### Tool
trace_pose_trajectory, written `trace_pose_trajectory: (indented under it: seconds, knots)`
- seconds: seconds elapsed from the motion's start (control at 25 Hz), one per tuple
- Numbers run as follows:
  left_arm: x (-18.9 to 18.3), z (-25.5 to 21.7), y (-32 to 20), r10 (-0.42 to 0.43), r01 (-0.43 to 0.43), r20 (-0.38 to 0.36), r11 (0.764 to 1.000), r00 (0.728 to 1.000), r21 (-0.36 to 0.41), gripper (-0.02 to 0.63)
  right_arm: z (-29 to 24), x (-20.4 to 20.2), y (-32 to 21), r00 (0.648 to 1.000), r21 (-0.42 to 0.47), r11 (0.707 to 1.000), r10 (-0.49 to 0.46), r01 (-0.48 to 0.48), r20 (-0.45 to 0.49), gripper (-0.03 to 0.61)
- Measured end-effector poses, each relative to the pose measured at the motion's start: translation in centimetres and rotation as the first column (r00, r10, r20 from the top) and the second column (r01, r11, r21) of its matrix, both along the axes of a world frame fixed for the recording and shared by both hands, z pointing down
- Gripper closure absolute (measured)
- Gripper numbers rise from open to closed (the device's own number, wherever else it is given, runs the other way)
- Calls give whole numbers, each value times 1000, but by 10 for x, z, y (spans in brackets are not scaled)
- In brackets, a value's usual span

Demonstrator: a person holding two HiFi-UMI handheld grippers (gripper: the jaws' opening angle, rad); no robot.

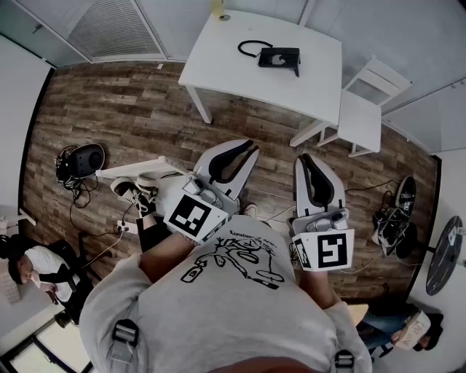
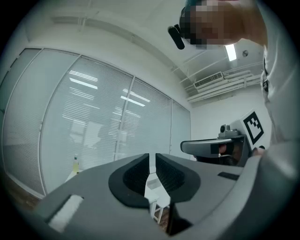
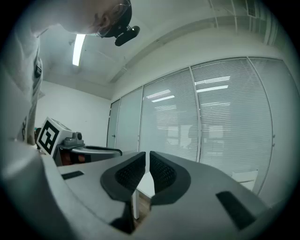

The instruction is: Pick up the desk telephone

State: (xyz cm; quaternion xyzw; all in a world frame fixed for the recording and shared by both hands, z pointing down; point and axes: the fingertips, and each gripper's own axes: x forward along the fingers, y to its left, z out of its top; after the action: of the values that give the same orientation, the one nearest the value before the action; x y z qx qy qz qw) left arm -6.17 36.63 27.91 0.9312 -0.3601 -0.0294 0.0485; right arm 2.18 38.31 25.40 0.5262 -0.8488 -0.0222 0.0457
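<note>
A black desk telephone (image 1: 279,57) with a curled black cord lies on the white table (image 1: 233,65) at the top of the head view, well ahead of both grippers. My left gripper (image 1: 247,146) is held level above the wooden floor, shut with nothing between its jaws. To its right my right gripper (image 1: 304,157) is level too, shut and empty. In the left gripper view the left gripper (image 2: 152,161) faces glass walls with blinds, and the right gripper's body shows at the right. The right gripper (image 3: 147,159) faces the same glass wall in its own view.
A white chair (image 1: 364,109) stands right of the table. A yellow bottle (image 1: 218,9) is at the table's far edge. A low white shelf (image 1: 135,170), a dark bag with cables (image 1: 81,162) and shoes (image 1: 397,211) lie on the floor. A person sits at the lower left.
</note>
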Motion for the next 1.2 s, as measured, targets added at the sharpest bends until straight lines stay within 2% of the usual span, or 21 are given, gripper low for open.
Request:
trace_pose_trajectory:
  seconds: [0.64,1.2]
  knots:
    - [-34,8,-9,32,-33,-25,999,999,-37,575,0,-31,-10,997,1,999,51,-51,53,554]
    - [-16,8,-45,40,-40,-13,998,999,-39,575,6,-16,-48,997,-3,1000,30,-30,71,554]
